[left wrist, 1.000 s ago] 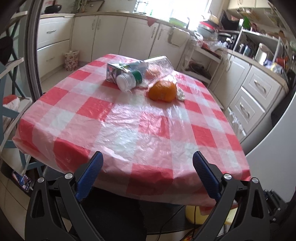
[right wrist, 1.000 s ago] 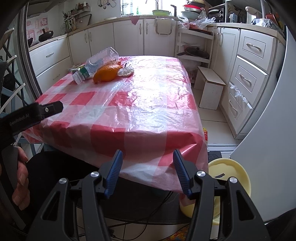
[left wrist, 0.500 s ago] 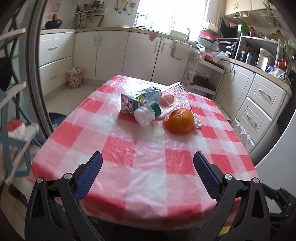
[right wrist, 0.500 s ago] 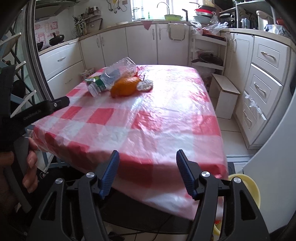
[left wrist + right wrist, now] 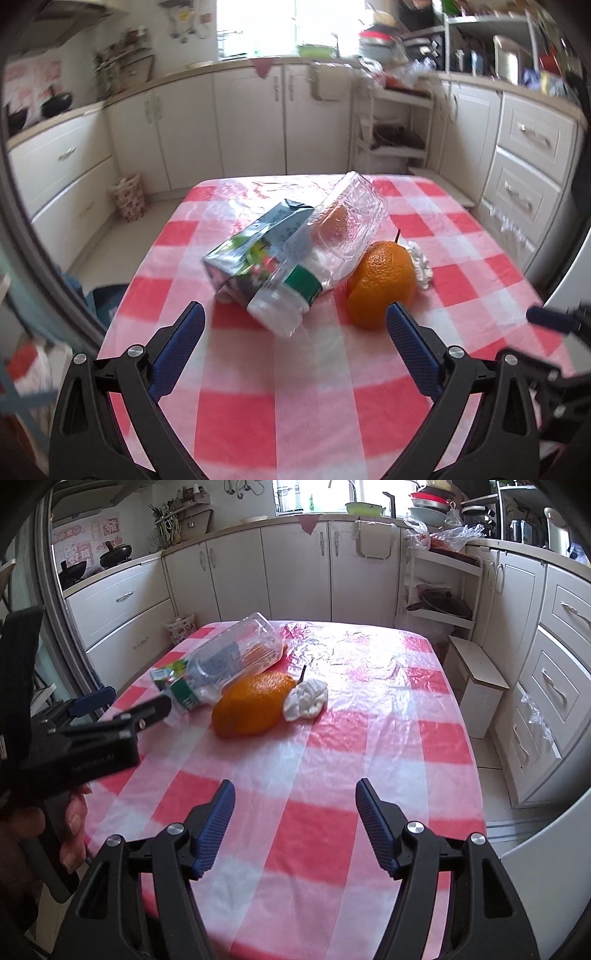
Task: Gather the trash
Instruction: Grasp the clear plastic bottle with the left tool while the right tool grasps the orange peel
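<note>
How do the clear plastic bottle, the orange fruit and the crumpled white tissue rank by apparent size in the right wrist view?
1. Clear plastic bottle, lying on its side, the longest.
2. Orange fruit, though it sits nearer the camera, so the gap may be understated.
3. Crumpled white tissue, plainly the smallest.

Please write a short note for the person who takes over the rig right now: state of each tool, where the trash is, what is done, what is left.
Left tool: open, empty, low over the table, pointing at the plastic bottle.
Right tool: open, empty, over the near part of the checked tablecloth.
Trash: the bottle lies across a drink carton; an orange sits beside it, with a crumpled white tissue against the orange.
Done: nothing collected yet.
Left: pick up every item; probably the bottle first.
</note>
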The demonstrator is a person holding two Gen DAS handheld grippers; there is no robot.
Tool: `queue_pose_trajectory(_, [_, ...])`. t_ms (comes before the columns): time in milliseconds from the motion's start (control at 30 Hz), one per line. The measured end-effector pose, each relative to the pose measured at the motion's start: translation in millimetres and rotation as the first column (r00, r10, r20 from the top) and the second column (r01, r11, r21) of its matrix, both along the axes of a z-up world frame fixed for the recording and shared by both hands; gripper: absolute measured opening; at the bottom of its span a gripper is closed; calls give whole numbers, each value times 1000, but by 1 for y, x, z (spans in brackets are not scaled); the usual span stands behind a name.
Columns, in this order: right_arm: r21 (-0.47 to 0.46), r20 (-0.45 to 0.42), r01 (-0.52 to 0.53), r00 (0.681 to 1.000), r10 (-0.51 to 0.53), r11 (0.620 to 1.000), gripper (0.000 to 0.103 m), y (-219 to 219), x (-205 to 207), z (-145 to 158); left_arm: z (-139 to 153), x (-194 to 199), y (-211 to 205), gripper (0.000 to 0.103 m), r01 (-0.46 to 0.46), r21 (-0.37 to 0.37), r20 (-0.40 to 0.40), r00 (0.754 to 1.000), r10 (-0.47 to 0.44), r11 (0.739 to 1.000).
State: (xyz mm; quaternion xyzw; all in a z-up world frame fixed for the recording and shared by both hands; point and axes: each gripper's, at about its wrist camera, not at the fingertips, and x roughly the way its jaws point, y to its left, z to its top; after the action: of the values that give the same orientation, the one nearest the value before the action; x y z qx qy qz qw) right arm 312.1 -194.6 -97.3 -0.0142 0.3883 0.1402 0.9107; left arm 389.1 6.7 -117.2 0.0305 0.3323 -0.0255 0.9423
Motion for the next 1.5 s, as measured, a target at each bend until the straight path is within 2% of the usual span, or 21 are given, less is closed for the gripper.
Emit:
queue_pose_trajectory(167, [40,-25,-1,1000,2,999,66,1,30,-2,-7,30,-11,94,53,52,-27,998,-52,997])
queue_pose_trajectory(333, [71,-46,-9,999,12,997,67,8,54,-5,-11,51,-20,91,120,47,-68,991,-116,992])
queue_pose_trajectory(467, [127,-72,-13,997,22,992,67,10,68,-7,-14,57,-24,69,164,29,-108,981,-160,986])
queue_pose_trajectory(600, [199,-115,-18,992,41,980,67,12,82,-12,-12,59,-9,52,162,-61,-147,975,-169,985])
queue_pose_trajectory(767, [257,-170,-18,983,64,966,67,23,99,-21,-15,60,7,39,154,-108,-181,968,-171,982])
queue_pose_trajectory(867, [301,-201,-6,977,69,954,66,29,107,-28,-21,59,8,39,156,-113,-182,968,-175,981])
queue_pose_trajectory(900, [307,-200,-10,977,75,952,62,31,108,-28,-21,57,6,39,167,-124,-182,965,-188,978])
queue_pose_trajectory(967, [319,-203,-39,973,108,947,47,35,107,-28,-21,53,1,39,181,-132,-186,961,-204,975])
queue_pose_trajectory(1067, [322,-209,-68,968,141,944,37,35,99,-25,-22,42,-7,39,200,-147,-199,953,-227,969])
queue_pose_trajectory(1300, [358,-288,-119,930,230,926,36,19,63,-28,-23,-17,-4,39,194,-236,-215,945,-246,952])
queue_pose_trajectory(1400, [339,-306,-141,918,251,930,40,8,43,-26,-25,-44,-1,39,183,-248,-235,941,-243,951])
queue_pose_trajectory(1433, [332,-321,-146,911,257,932,43,3,37,-26,-25,-50,0,42,177,-237,-242,942,-234,955])
queue_pose_trajectory(1500, [336,-323,-142,911,256,931,44,-7,28,-27,-25,-59,1,62,157,-200,-250,946,-205,967])
